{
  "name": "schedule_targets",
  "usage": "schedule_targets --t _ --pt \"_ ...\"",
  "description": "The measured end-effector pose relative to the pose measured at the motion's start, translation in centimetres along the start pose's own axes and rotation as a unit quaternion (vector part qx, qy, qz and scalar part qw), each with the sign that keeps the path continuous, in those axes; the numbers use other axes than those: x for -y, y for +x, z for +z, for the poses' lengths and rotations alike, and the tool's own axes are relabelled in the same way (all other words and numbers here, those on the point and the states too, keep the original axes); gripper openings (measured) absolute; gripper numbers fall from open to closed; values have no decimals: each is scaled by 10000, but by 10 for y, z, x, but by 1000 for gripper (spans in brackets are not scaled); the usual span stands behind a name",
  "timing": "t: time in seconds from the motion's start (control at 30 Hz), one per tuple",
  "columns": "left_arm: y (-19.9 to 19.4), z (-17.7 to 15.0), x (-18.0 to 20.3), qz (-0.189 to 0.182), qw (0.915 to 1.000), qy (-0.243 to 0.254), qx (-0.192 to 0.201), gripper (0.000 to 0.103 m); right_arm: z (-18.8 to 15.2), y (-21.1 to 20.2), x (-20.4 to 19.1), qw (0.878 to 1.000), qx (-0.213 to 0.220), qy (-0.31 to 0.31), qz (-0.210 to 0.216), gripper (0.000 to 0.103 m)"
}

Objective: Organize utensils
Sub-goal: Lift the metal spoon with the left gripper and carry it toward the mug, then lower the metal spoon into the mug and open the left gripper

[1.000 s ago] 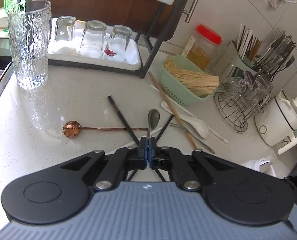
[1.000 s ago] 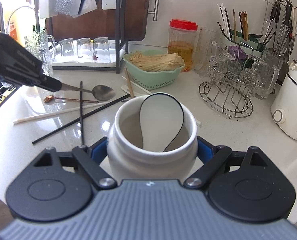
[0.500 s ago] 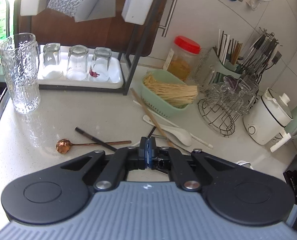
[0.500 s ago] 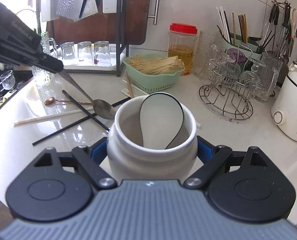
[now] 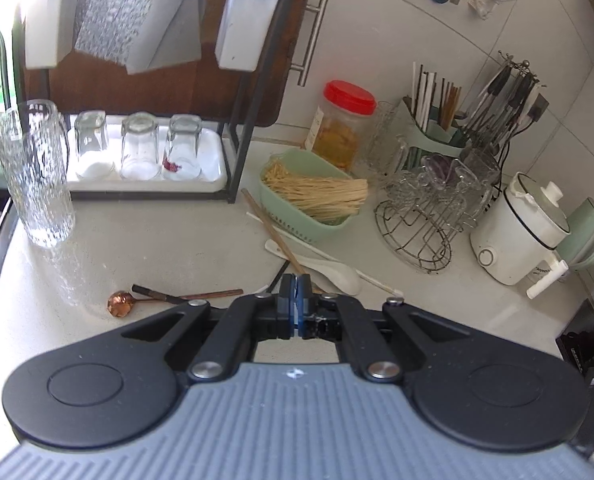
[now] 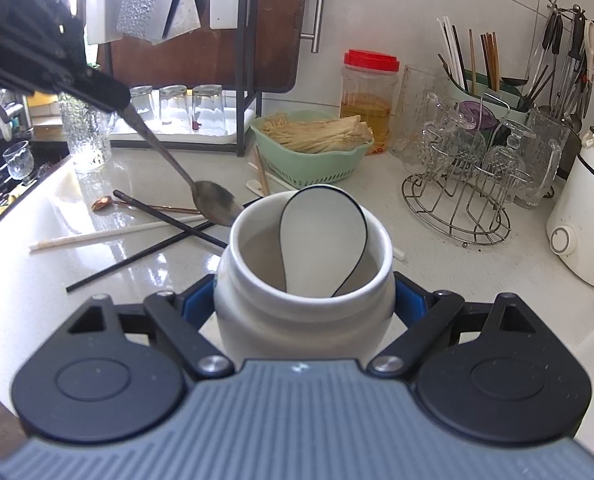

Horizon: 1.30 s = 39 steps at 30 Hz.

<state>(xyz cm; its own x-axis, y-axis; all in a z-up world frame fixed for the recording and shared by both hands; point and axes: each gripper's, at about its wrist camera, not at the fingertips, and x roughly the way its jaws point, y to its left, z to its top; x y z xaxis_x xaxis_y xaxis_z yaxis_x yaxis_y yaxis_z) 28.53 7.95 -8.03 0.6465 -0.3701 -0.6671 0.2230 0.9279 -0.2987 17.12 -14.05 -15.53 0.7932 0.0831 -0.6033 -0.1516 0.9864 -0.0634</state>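
A: Two views, and they disagree on what's visible. The right wrist view shows the left gripper (image 6: 123,106) pinched tight on the handle of a steel spoon (image 6: 213,207), whose bowl hangs just beside the rim of the white jar (image 6: 303,312).

B: And the left wrist view?

A: There the left gripper (image 5: 295,300) has its blue pads pressed together, but the steel spoon itself is hidden. That view does show a white ceramic spoon (image 5: 333,272) on the counter (image 5: 157,248), mostly hidden in the other.

B: The right gripper (image 6: 304,300)?

A: Spread wide and clamped around the white jar, which holds one black-rimmed white spoon (image 6: 321,240).

B: Counts?

A: One copper spoon (image 6: 101,204), two black chopsticks (image 6: 169,216) crossed, one white chopstick (image 6: 109,236), one brown chopstick (image 5: 273,236) by the green basket (image 5: 305,216). Three upturned glasses (image 5: 139,146) on the tray.
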Motion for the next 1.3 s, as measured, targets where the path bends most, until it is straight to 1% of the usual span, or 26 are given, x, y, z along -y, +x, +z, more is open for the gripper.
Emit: schedule_targets --t 0.13,0.23,0.37,0.5,0.63,0.8,1.13,1.3 --pt "-15 10 12 -22 9999 48 -153 1 0 0 1 10000 17 -8 12 91" --pt "-29 17 25 -76 9997 163 -157 1 0 0 0 10000 15 -7 12 91" --pt "-47 30 46 -144 9989 426 -147 1 0 0 0 10000 36 -4 10 91" --pt "-62 43 63 -307 9975 617 -167 1 -1 0 0 10000 54 -6 15 91" --pt "-75 53 84 -345 9947 943 -217 1 0 0 0 10000 52 -4 16 91" --pt "-88 60 103 -379 9932 1074 -251 1 -1 0 0 10000 81 -3 19 91" --pt "-89 52 128 -487 9880 1292 -696 1 1 1 0 10000 77 23 34 91" --pt "-80 49 135 -443 9849 1398 -921 1 0 1 1 9999 93 19 44 91"
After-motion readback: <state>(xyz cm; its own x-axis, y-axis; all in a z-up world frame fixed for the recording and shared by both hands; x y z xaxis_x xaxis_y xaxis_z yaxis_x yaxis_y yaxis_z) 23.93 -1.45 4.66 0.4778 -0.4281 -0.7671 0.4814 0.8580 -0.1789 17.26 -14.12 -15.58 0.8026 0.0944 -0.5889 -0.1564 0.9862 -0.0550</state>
